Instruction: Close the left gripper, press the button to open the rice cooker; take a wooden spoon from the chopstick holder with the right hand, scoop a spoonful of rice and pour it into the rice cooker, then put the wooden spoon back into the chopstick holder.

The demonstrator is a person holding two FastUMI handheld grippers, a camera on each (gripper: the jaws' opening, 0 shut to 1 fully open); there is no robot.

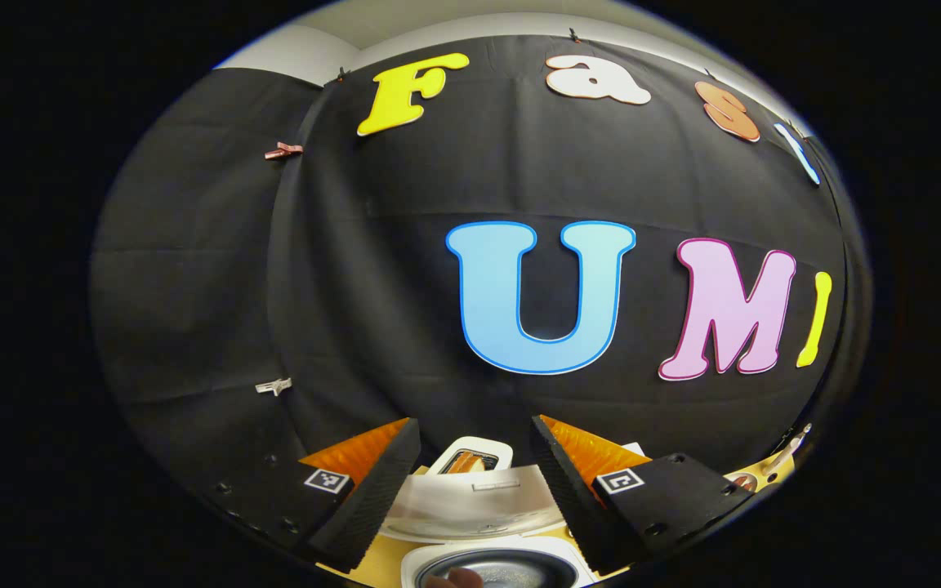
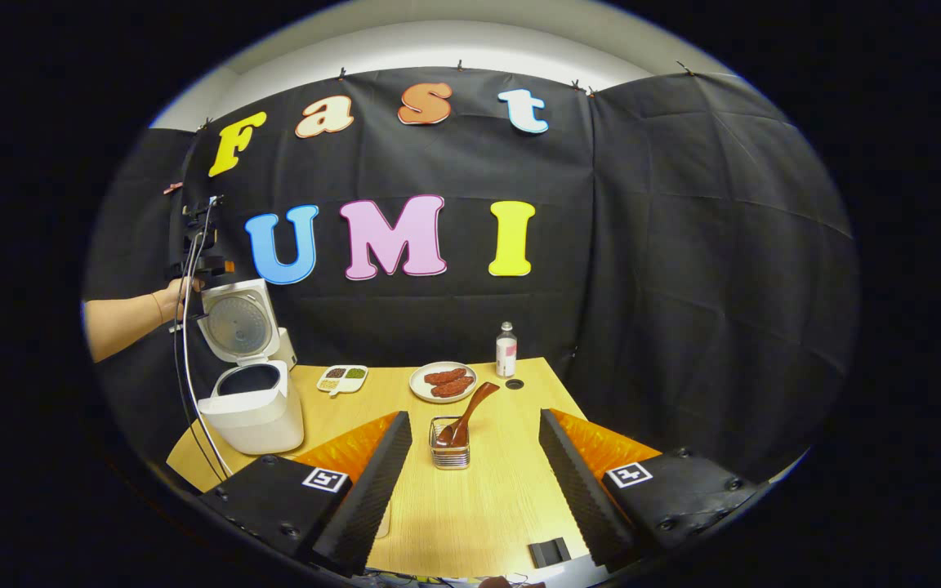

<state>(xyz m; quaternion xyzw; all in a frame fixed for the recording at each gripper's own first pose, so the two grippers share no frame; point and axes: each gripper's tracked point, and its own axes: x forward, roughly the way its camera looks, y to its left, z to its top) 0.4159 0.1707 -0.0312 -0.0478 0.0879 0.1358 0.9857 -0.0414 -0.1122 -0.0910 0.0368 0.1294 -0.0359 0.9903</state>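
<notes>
Over on the far left of the right gripper view, the white rice cooker sits at the left edge of the light wooden desk with its round lid flipped straight up and the dark pot open. A person's hand holds the left tongs up just behind that lid, with a cable hanging down past the cooker. From this far off I can't tell their gap, but in the left gripper view the left tongs stand well apart, nothing between them, hovering above the open white rice cooker. Right tongs are spread wide too and empty, above the desk. Between their fingers, a bit further out, sits the small clear chopstick holder with the brown wooden spoon leaning in it, handle tilted up to the right. Behind that there's a white plate with reddish sausages, a small divided white dish of grains near the cooker, and a little bottle with a pink label just right of the plate.
</notes>
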